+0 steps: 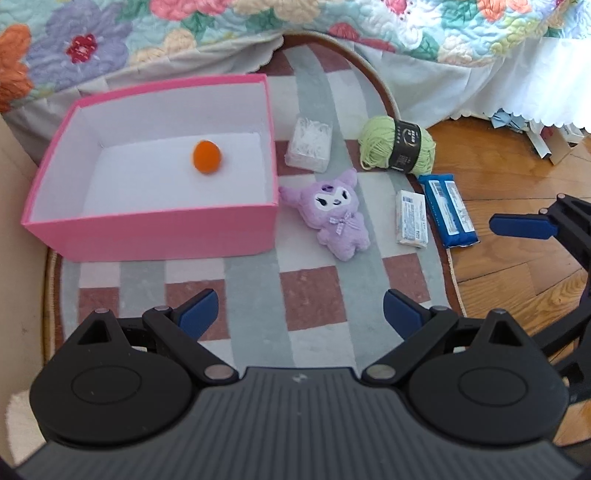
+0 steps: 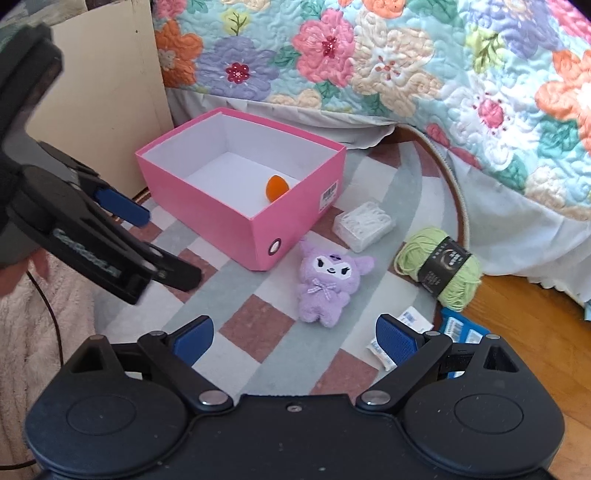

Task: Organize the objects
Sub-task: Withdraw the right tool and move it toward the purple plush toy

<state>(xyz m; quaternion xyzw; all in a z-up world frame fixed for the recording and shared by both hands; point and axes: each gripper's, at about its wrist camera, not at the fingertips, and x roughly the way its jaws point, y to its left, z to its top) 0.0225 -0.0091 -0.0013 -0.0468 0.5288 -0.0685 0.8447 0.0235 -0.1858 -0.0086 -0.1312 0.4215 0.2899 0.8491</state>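
Observation:
A pink box [image 1: 147, 230] [image 2: 221, 206] with a white inside stands on the checked rug and holds an orange ball [image 1: 207, 156] [image 2: 277, 187]. Right of it lie a purple plush [image 1: 338, 214] [image 2: 325, 280], a clear packet of white bits [image 1: 309, 144] [image 2: 364, 223], a green yarn skein [image 1: 397, 144] [image 2: 439, 266], a white packet [image 1: 412, 218] [image 2: 384, 350] and a blue packet [image 1: 448, 208] [image 2: 463, 328]. My left gripper [image 1: 300, 315] is open and empty above the rug, in front of the box. My right gripper [image 2: 294, 338] is open and empty, near the plush.
A bed with a flowered quilt [image 1: 258, 33] [image 2: 369, 55] overhangs the rug's far side. A beige panel [image 2: 103, 110] stands left of the box. Wooden floor [image 1: 517, 266] lies right of the rug [image 1: 258, 280]. The left gripper's body [image 2: 85, 229] shows in the right wrist view.

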